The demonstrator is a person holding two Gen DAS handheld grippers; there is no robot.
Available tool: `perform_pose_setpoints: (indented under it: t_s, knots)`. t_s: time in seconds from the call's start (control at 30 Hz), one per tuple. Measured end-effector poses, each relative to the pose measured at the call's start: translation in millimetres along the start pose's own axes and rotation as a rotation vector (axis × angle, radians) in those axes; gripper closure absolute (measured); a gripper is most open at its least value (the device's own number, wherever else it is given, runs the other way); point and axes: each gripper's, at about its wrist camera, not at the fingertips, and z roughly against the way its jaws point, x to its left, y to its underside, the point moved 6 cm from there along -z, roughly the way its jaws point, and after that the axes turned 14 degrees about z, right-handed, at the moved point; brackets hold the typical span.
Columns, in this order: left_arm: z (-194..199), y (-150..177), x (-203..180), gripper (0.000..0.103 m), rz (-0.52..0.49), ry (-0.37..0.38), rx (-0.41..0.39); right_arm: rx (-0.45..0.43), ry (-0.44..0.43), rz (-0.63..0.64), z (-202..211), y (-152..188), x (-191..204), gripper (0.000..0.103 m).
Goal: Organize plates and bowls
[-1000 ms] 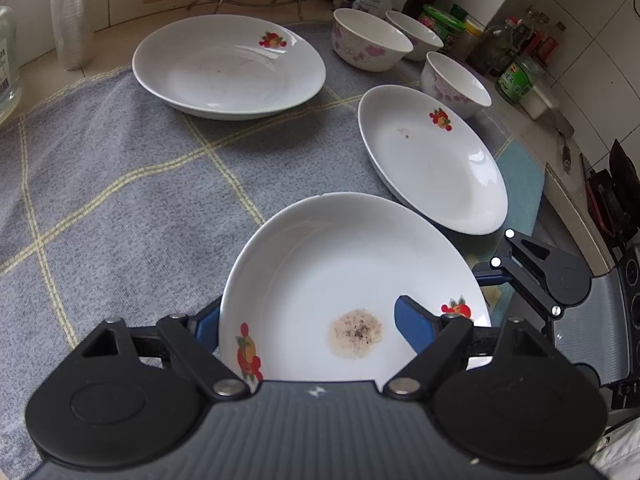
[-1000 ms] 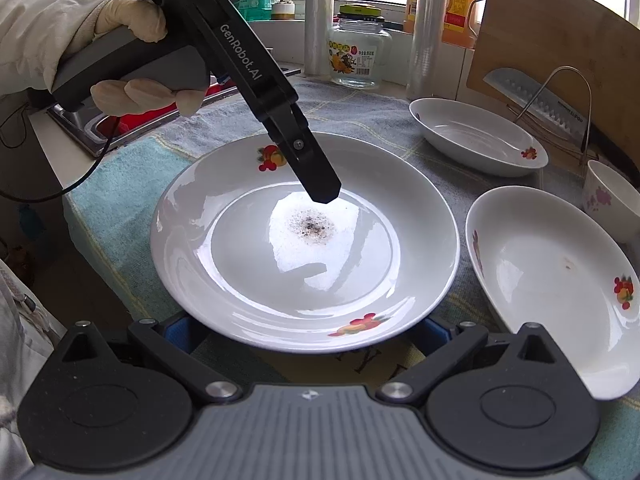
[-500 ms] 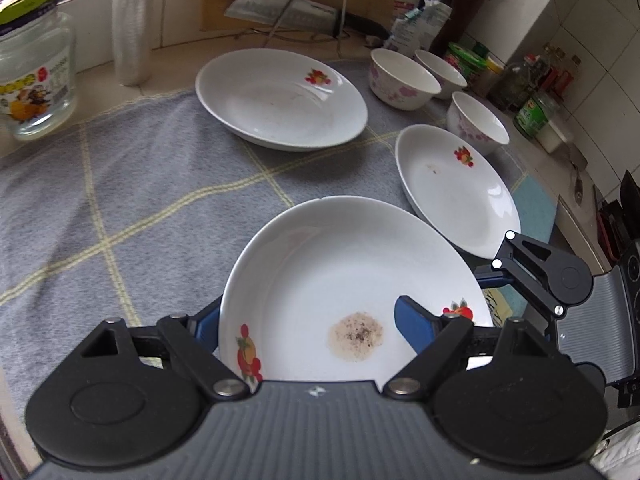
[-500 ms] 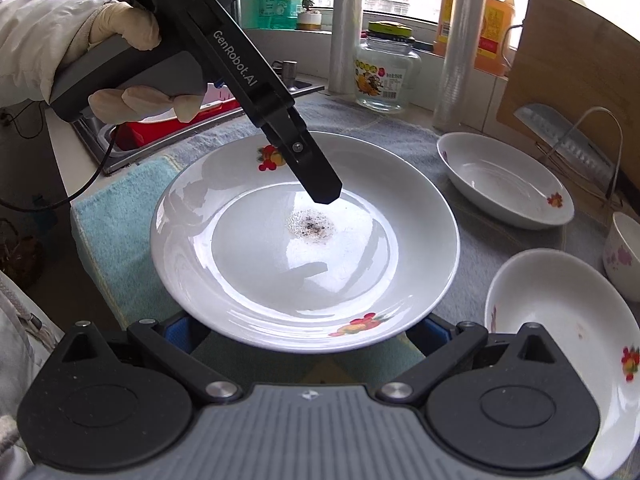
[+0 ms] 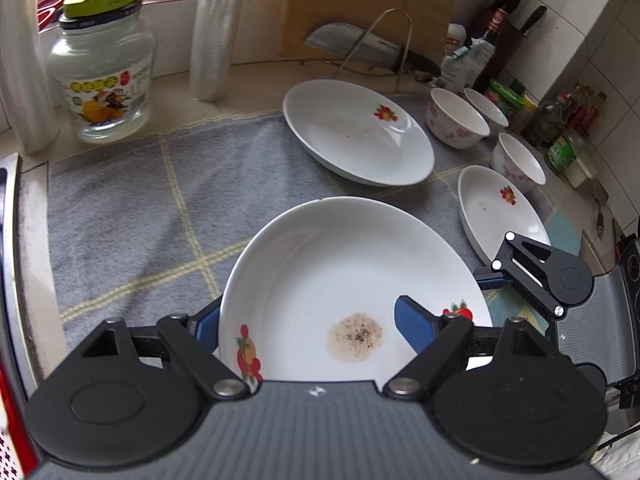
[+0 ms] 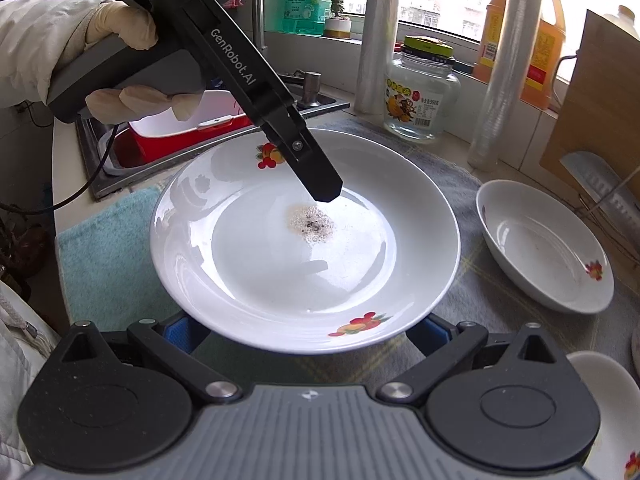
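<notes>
We hold a white plate (image 5: pixel 344 276) with a brown speckled stain (image 5: pixel 356 336) over a grey checked cloth (image 5: pixel 132 208) on a crowded kitchen counter, both tools on it at once. In the left wrist view a second plate (image 5: pixel 356 132) lies at 12 o'clock from the held one, a third plate (image 5: pixel 496 208) at 2 o'clock, and three floral bowls (image 5: pixel 456 120) beyond them toward 1 o'clock; a glass jar (image 5: pixel 100 84) with a green lid stands at 10 o'clock beside a roll of plastic film (image 5: pixel 212 36), and a cleaver (image 5: pixel 360 46) rests in a wire rack against a wooden board at 12. Nothing lies on the cloth just ahead of the plate. Our left gripper (image 5: pixel 320 328) is clamped on the plate's near rim, one blue finger (image 5: pixel 412 328) on top inside the dish, the other beneath the rim at 9 o'clock. In the right wrist view the plate (image 6: pixel 304 240) fills the middle, a teal towel (image 6: pixel 108 248) and a sink with a red tub (image 6: pixel 180 132) at 10 o'clock, the gloved left hand (image 6: pixel 136 64) above. Our right gripper (image 6: pixel 300 336) has its blue fingers spread under the near rim at 6 o'clock; we cannot tell whether they press on it.
</notes>
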Motion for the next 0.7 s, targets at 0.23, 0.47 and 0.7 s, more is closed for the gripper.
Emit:
perform_pose_setpoints:
  t_s: [0.23, 0.47, 0.7]
  knots:
    - [0, -16, 22, 0.018, 0.007, -0.001, -0.010, 0.002, -0.007, 0.004, -23, -18, -11, 0.000]
    - [-5, -30, 43, 0.018, 0.018, -0.003, -0.010, 0.005, -0.013, -0.001, -41, -29, -17, 0.000]
    - [-11, -39, 58, 0.018, 0.027, 0.002, -0.005, 0.016, -0.019, -0.013, -54, -33, -20, 0.000]
